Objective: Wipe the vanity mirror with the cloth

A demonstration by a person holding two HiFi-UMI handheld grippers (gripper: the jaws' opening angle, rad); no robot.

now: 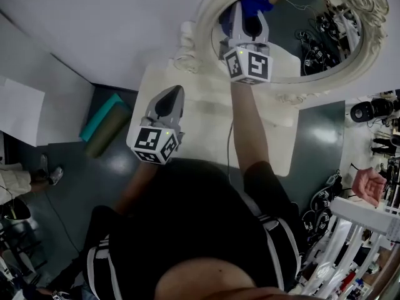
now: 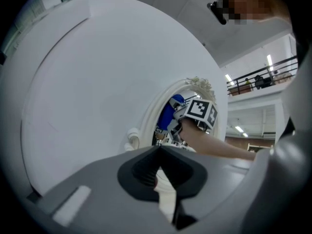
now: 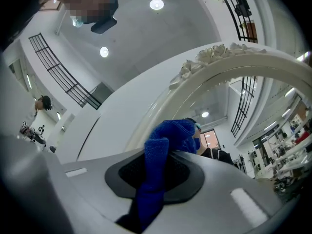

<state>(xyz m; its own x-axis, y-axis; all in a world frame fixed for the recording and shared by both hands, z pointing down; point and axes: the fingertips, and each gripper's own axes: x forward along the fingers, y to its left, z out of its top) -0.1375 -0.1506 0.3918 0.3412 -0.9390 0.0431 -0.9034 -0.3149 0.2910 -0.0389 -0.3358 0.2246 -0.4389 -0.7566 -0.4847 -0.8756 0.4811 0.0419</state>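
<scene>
Blue cloth (image 3: 165,140) looks soft and light; a bunched fold is squeezed tight by the right gripper (image 3: 157,177) at the breakable-looking vanity mirror (image 1: 315,39). The left gripper (image 2: 162,174) is closed with nothing in it.

White wall (image 1: 94,24), dark glossy floor (image 1: 115,164)

Grey left tongs (image 1: 177,90), right tongs (image 1: 249,16); black striped shirt (image 1: 194,220).

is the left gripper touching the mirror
Apart. The head view shows the left gripper held well short of the mirror, with bare white tabletop showing between them.
</scene>
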